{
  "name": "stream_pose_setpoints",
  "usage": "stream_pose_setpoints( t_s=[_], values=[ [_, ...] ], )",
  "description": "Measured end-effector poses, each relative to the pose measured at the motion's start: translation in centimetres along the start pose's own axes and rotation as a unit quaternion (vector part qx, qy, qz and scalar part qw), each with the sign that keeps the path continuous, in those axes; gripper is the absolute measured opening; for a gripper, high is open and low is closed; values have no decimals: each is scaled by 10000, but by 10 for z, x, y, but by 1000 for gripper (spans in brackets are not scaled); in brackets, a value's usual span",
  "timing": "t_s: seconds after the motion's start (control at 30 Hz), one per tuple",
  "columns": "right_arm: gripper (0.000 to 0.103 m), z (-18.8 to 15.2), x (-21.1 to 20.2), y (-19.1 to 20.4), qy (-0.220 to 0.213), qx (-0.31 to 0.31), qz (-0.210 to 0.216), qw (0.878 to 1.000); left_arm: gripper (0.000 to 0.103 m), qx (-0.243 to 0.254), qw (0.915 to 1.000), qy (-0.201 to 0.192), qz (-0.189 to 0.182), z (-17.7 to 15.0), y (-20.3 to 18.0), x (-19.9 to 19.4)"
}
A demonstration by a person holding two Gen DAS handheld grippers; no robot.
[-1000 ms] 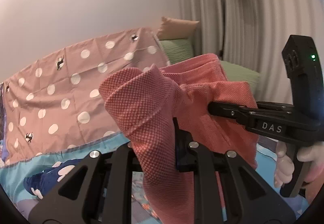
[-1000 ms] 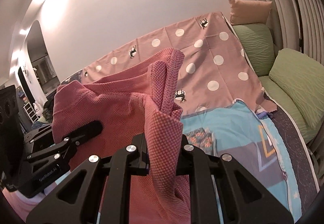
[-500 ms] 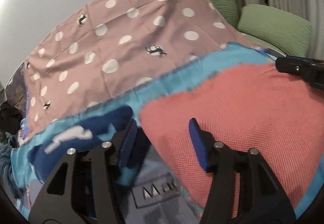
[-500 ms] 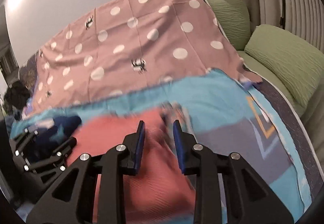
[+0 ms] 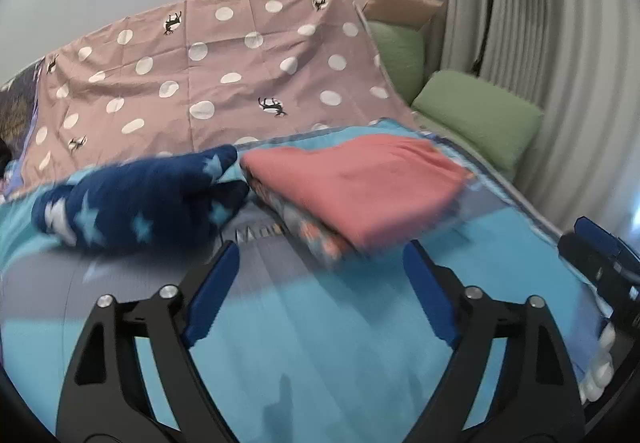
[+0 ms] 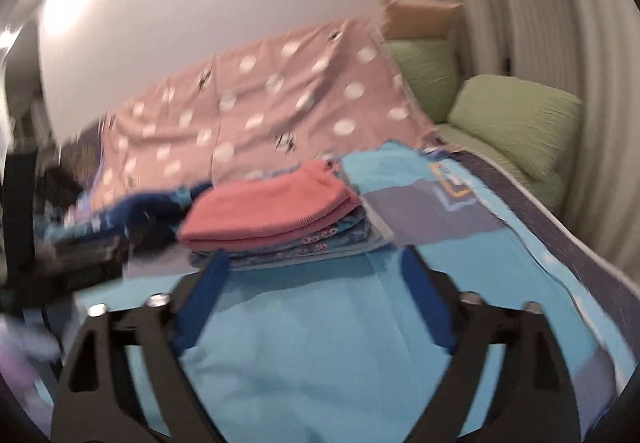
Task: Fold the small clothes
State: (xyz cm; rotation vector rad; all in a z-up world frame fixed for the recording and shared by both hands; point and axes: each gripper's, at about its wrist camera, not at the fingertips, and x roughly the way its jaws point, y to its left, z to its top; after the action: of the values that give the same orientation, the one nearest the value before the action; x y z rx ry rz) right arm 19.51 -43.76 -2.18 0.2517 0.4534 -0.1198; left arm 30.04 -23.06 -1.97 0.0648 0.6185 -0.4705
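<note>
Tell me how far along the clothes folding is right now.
Done: the pink garment lies folded on top of a stack of folded blue patterned pieces. In hand: nothing; the left gripper and right gripper are both opening and empty. Left: the navy star-print garment beside the stack looks crumpled, probably next.

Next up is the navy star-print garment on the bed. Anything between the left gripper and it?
Nothing visible. The left gripper, jaws opening and empty, has only bare blue bedspread ahead before the navy star-print garment. The folded pink garment lies off to its right.
</note>
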Motion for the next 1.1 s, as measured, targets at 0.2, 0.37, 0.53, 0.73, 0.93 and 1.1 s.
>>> stream_pose_setpoints(
  t_s=[0.2,0.37,0.53,0.73,0.93,1.1],
  values=[
    [102,-14,-77,29,15,-294,166,9994,101,-304,9985,-442,-82,-42,-9,-101],
    [102,-27,-140,55,-122,-535,74,9985,101,-217,9946,-951,362,-61,-24,-176],
    [102,-36,-187,67,-223,-401,46,9989,101,-205,9929,-1138,278,-79,-38,-230],
    [102,-50,-222,76,-207,-345,-150,9991,101,-51,9920,-1120,582,-101,-52,-270],
    [102,-65,-241,85,15,-339,-174,9993,101,-168,9932,-1036,513,-119,-49,-295],
    [102,-73,-249,93,32,-389,-226,9990,101,-249,9927,-922,741,-128,-45,-306]
  ],
)
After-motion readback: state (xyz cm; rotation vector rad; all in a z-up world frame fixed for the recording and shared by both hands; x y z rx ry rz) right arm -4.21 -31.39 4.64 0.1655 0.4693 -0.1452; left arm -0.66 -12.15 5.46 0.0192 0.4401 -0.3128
